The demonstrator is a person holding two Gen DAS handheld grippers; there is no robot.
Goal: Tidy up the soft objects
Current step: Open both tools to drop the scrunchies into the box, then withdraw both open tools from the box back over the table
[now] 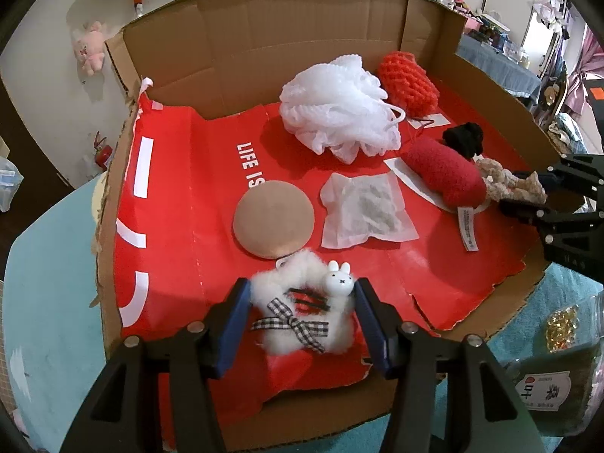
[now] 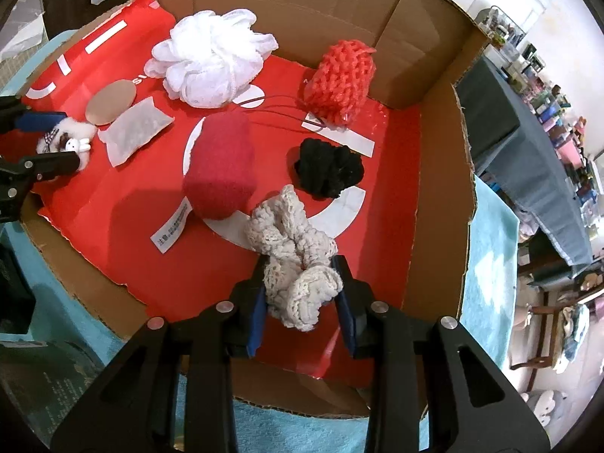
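Left gripper (image 1: 302, 311) is pinching the white fluffy bunny scrunchie (image 1: 298, 313) – right gripper (image 2: 302, 294) is pinching the beige crocheted scrunchie (image 2: 292, 255), its long axis pointing to 12 o'clock

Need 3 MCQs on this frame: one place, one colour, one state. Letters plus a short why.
1. Where does the black scrunchie lie?
A. on the white loofah
B. beside the cream scrunchie
C. outside the box

2. What colour is the knit pouch at the box wall?
A. orange-red
B. green
C. black

3. What sits between the left tongs' fingers?
A. nothing
B. the round tan pad
C. the fluffy bunny scrunchie

Key: 1 B, it lies just past the cream scrunchie that the right tongs grip. 2 A, its yarn is orange-red. 3 C, the bunny scrunchie fills the gap.
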